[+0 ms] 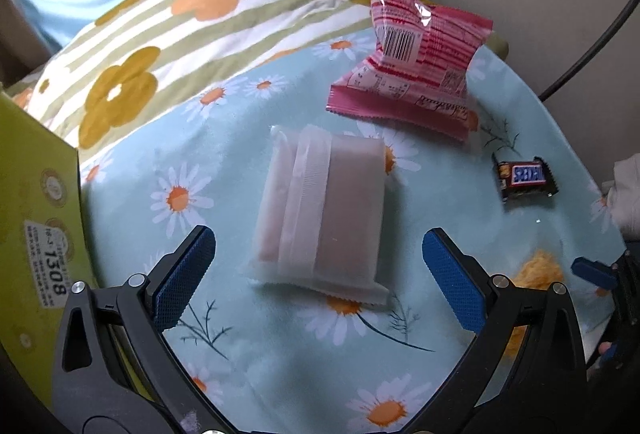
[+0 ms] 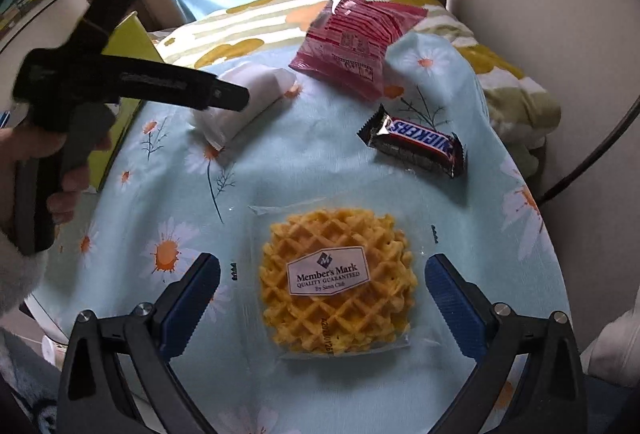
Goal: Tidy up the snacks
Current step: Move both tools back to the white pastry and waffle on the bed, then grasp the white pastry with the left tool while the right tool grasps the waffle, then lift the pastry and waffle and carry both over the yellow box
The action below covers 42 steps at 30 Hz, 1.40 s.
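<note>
1. Pale blue daisy-print cloth [image 1: 248,137] covers the surface, and every snack lies on it; places below are given from the frosted white packet [image 1: 320,209] at its middle.
2. Frosted white packet: lies flat, long side running away from the left wrist camera, with a sealed seam down its back.
3. Left gripper [image 1: 318,276]: jaws spread wide, empty, its blue pads flanking the packet's near end without touching it. In the right wrist view the left gripper [image 2: 224,99] reaches over that packet.
4. Pink striped bag [image 1: 412,61]: beyond the packet and to its right, barcode side up, puffed and partly leaning on the striped flower pillow [image 1: 168,33].
5. Snickers bar [image 1: 526,179]: to the packet's right, well apart from it, nearer than the pink bag.
6. Wrapped waffle [image 2: 338,280]: nearer than the packet and to its right, in clear film with a Member's Mark label.
7. Right gripper [image 2: 322,308]: jaws wide apart, holding nothing, one pad on each side of the waffle with a gap on both sides.
8. Yellow-green box [image 1: 36,193]: stands just left of the packet, at the cloth's edge.
</note>
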### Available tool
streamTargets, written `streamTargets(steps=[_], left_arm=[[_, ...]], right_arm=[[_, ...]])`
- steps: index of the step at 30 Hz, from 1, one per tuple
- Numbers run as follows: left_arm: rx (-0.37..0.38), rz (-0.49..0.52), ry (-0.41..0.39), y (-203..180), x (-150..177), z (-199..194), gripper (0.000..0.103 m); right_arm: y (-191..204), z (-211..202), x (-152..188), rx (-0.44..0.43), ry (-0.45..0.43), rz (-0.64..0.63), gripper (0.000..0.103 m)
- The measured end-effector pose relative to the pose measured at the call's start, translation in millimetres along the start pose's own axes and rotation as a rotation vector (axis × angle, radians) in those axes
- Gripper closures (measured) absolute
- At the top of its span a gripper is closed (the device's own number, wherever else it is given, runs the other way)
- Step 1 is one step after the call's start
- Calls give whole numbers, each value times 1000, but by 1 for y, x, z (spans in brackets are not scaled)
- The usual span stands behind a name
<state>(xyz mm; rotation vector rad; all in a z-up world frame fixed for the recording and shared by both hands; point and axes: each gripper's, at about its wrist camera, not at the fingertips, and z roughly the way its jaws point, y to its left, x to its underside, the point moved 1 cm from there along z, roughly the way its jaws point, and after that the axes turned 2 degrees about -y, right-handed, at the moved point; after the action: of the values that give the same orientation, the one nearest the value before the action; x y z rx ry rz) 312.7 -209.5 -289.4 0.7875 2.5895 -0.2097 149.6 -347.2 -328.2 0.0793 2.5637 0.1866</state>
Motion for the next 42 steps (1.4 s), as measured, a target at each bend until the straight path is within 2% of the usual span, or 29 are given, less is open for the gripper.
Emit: streamTargets(steps=[3,10,16,24,27,29,31,33,37,42], left_arm=[[1,19,6,0,0,7,0],[4,46,13,0,-8,21,0],[8,72,21,-5,-12,29,0],[13,74,35,-4,-16,35,2],[19,69,57,-1,-17,40,9],[24,63,71,3,-17,43,14],[36,47,84,6,-17,46,22],[27,59,80,6,-17,46,25],[33,95,76,1,-19,44,42],[40,88,82,1,-19,43,43]], right_arm=[[4,1,2,11,-17,-25,1],[3,16,2,53,18,-56,1],[1,31,-1,60,108,-54,1],[5,46,-8,71,179,-84,0],[5,47,-9,75,179,-83,1],[7,45,-8,71,173,-86,8],[10,41,-4,70,170,-91,12],[10,38,-3,67,167,-86,14],[9,31,-4,52,151,-54,22],[10,29,-4,46,151,-37,25]])
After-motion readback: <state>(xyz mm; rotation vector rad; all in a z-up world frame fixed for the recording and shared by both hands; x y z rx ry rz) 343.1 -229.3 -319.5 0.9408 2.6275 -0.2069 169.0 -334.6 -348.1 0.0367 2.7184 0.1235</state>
